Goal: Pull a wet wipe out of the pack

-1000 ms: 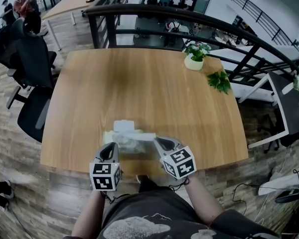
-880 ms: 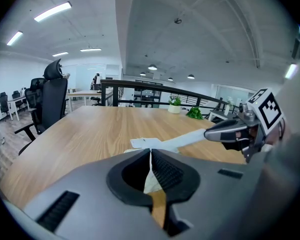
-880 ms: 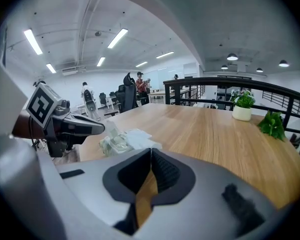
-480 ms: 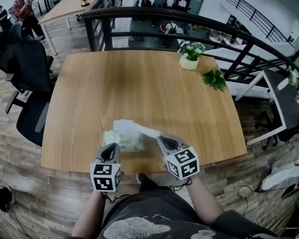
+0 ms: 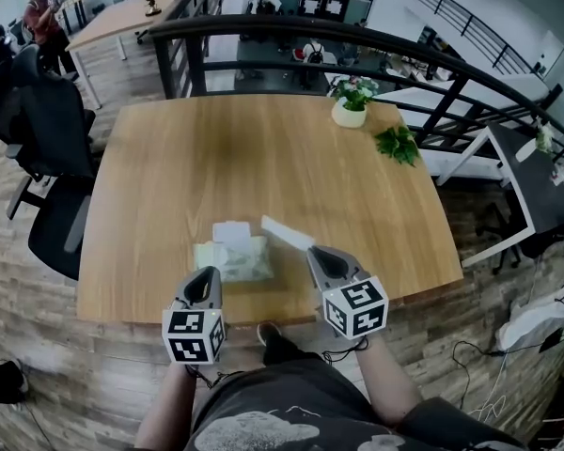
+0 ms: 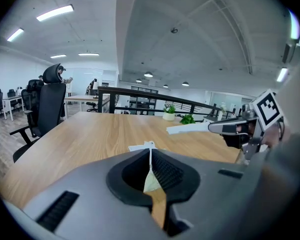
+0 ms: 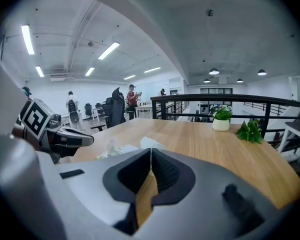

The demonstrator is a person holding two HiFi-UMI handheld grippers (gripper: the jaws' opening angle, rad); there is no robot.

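A pale green wipe pack [image 5: 235,259] lies near the table's front edge with its white flap [image 5: 230,231] folded open. My left gripper [image 5: 206,277] is shut on the pack's near edge. In the left gripper view a pale sliver of the pack [image 6: 150,180] sits between the closed jaws. My right gripper [image 5: 313,250] is shut on a white wet wipe [image 5: 287,233], which sticks out stiffly up and to the left above the pack's right side. The left gripper view shows that wipe [image 6: 186,129] projecting from the right gripper [image 6: 213,128].
A white pot with a plant [image 5: 350,101] and a loose green sprig [image 5: 396,144] stand at the wooden table's [image 5: 263,167] far right corner. A black railing [image 5: 291,31] runs behind the table. Black office chairs [image 5: 38,148] stand to the left.
My right gripper has risen and drawn back to the right, pulling the wipe up out of the pack. The left gripper has stayed on the pack's near edge, rising slightly.
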